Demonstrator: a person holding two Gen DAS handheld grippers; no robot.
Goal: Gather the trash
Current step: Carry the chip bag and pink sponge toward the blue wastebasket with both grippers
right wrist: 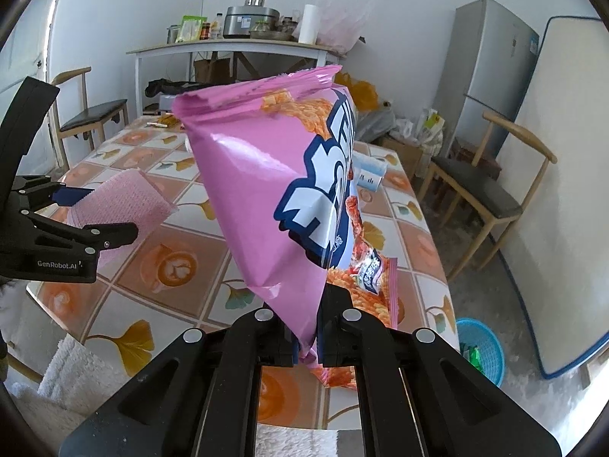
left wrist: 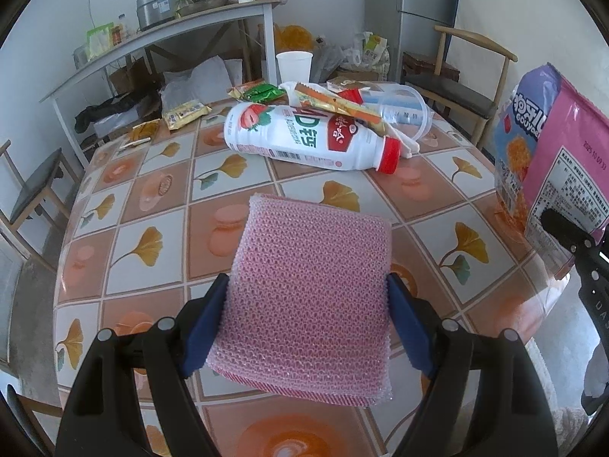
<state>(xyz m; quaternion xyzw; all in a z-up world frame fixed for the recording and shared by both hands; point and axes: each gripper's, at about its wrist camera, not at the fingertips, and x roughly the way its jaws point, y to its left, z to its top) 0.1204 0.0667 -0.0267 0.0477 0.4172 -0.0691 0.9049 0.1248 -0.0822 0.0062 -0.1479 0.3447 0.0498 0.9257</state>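
Note:
My left gripper (left wrist: 307, 306) is shut on a pink mesh sponge (left wrist: 308, 289), held wide by its two sides above the tiled table (left wrist: 125, 186). The same sponge (right wrist: 125, 198) and left gripper (right wrist: 104, 213) show at the left of the right wrist view. A large pink snack bag (right wrist: 274, 198) stands up from my right gripper (right wrist: 307, 337), which is shut on the bag's lower corner. In the left wrist view that snack bag (left wrist: 552, 160) hangs at the right edge. Farther back lie a white bottle with a red cap (left wrist: 304, 137), several wrappers (left wrist: 335, 103), a clear cup (left wrist: 403, 110) and a paper cup (left wrist: 294, 65).
Small yellow packets (left wrist: 182, 114) lie at the table's far left. Wooden chairs (right wrist: 483, 186) stand around the table. A blue basket (right wrist: 481, 350) holding a green wrapper sits on the floor at the right. A cluttered shelf table (left wrist: 160, 34) and a fridge (right wrist: 491, 64) stand behind.

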